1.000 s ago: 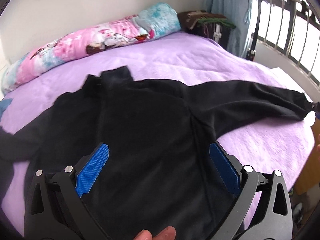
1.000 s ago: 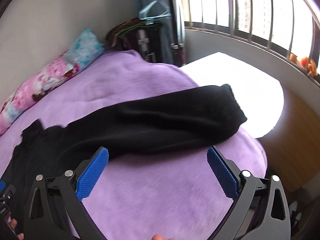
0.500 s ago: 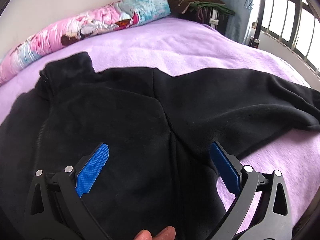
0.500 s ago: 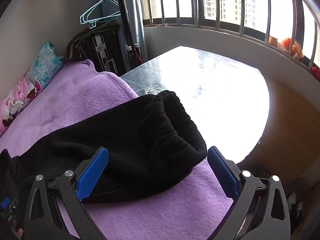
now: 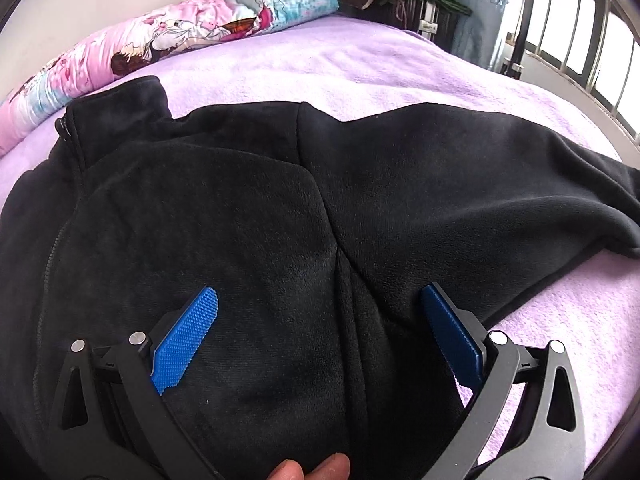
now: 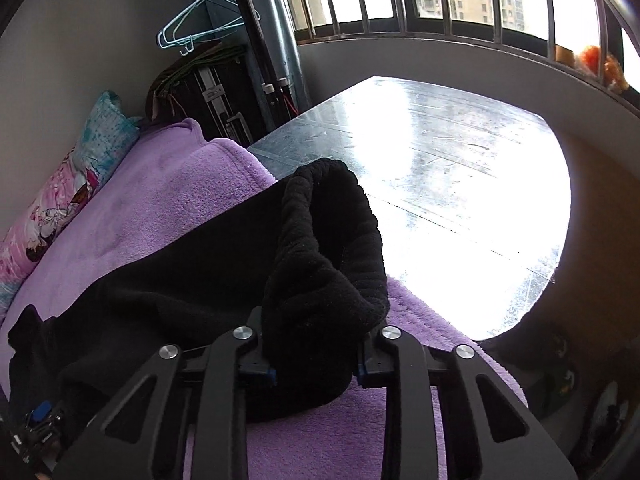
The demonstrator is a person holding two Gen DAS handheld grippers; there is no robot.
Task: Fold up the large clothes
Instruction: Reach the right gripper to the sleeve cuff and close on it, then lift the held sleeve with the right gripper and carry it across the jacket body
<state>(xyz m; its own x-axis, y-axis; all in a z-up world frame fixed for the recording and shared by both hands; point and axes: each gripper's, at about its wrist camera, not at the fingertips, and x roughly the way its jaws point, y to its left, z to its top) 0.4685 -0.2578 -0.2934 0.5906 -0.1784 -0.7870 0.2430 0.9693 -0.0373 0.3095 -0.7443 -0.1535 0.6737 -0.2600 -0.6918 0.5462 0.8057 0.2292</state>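
A black fleece jacket (image 5: 248, 216) lies spread on the purple bed (image 5: 360, 64), collar at the upper left, one sleeve (image 5: 500, 184) stretched to the right. My left gripper (image 5: 320, 304) is open just above the jacket's armpit seam, its blue pads either side of the seam. In the right wrist view my right gripper (image 6: 316, 356) is shut on the sleeve's cuff end (image 6: 332, 264), which bunches up between the jaws near the edge of the bed (image 6: 180, 208).
A long pink and blue patterned pillow (image 5: 168, 40) lies along the wall. A dark suitcase with clothes on it (image 6: 208, 92) stands past the bed corner. A shiny grey platform (image 6: 460, 184) lies under the barred window. Hangers (image 6: 200, 20) hang on the wall.
My right gripper moved onto the sleeve cuff and shut on it. My left gripper moved lower and closer over the jacket's armpit, still open.
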